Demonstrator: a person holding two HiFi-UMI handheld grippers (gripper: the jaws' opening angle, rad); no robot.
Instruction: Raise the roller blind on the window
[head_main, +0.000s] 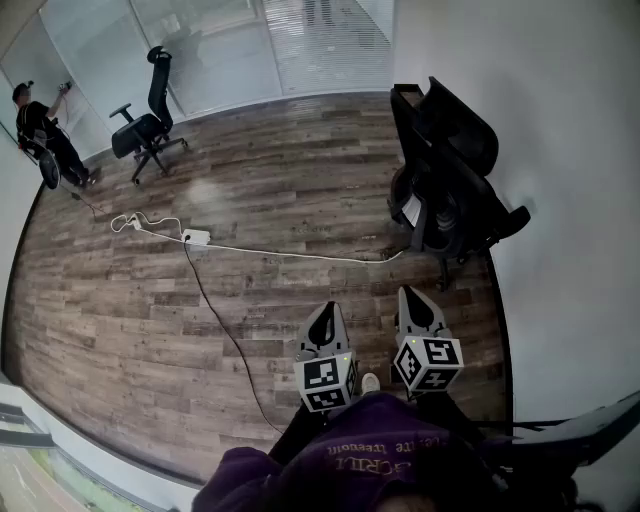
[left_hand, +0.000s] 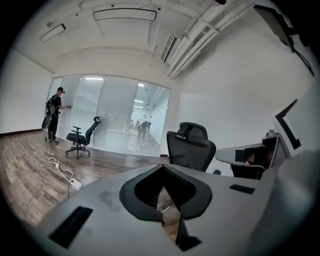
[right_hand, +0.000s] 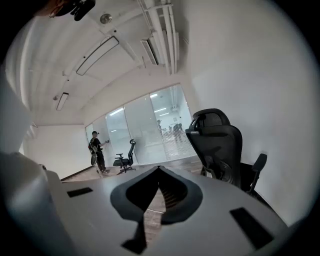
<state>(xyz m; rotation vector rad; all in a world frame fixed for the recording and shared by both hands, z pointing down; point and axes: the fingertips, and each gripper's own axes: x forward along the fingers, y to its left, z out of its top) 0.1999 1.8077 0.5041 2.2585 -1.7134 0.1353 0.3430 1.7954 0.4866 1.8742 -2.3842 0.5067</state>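
— Which step was I on?
— As I read it, you hadn't started: your left gripper and right gripper were both closed on nothing, held out over the floor. No roller blind showed in any view. Only a pale strip, perhaps a window frame, ran along the head view's lower left edge
— What did the next move call for?
— You needed to turn toward that window, find the blind's cord or bottom rail, and open a gripper before reaching
— And the room?
— You had a wood-plank floor, a black chair against the white wall, and another chair near the glass wall, where a person stood. A power strip trailed a white cable across the boards
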